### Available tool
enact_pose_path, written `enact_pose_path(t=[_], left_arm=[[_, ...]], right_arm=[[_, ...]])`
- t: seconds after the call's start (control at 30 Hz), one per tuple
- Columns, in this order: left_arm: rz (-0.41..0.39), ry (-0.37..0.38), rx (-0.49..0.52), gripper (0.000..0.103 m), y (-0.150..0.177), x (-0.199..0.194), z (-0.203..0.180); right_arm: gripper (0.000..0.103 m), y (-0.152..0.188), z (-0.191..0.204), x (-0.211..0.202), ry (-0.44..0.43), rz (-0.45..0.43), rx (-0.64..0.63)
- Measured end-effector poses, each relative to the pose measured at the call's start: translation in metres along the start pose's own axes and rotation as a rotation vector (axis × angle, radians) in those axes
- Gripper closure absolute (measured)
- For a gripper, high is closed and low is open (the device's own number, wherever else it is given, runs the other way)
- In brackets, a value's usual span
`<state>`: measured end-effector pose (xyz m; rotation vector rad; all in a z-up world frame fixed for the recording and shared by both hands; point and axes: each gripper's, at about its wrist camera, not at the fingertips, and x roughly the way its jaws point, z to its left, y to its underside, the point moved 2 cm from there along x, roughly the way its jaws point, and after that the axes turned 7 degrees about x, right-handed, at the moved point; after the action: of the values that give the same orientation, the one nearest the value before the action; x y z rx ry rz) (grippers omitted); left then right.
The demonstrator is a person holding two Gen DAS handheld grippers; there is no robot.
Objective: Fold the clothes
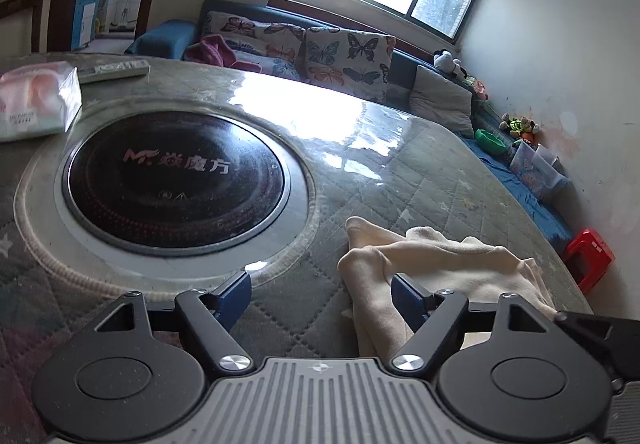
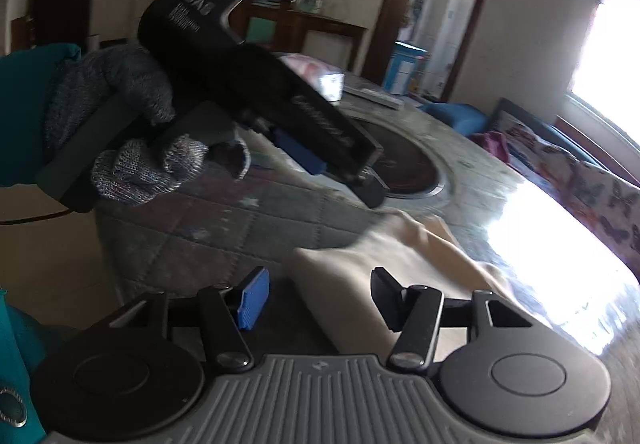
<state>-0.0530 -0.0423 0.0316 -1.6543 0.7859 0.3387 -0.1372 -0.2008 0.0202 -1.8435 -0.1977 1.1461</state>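
While your left wrist view shows only the cream garment (image 1: 432,264) on the quilted bench (image 1: 400,180), the right shows your gloved left hand (image 2: 132,124). Both hand-held grippers, left (image 1: 322,298) and right (image 2: 318,298), gape, gripping nothing; cloth lies beneath their jaws.

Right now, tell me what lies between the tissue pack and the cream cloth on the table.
The round black cooktop set into the table lies between the tissue pack and the cream cloth; the left wrist view shows it best.
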Motion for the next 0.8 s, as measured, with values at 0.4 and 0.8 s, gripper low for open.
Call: enact_pose_path(t=[0.4, 0.8], left_arm=[[0.016, 0.063, -0.102, 0.023, 0.001, -0.002, 0.005], [0.104, 0.18, -0.382, 0.021, 0.006, 0.015, 0.007]], right_arm=[[0.055, -0.001, 0.001, 0.017, 0.017, 0.047, 0.006], [0.086, -0.012, -0.038, -0.005, -0.002, -0.034, 0.174]])
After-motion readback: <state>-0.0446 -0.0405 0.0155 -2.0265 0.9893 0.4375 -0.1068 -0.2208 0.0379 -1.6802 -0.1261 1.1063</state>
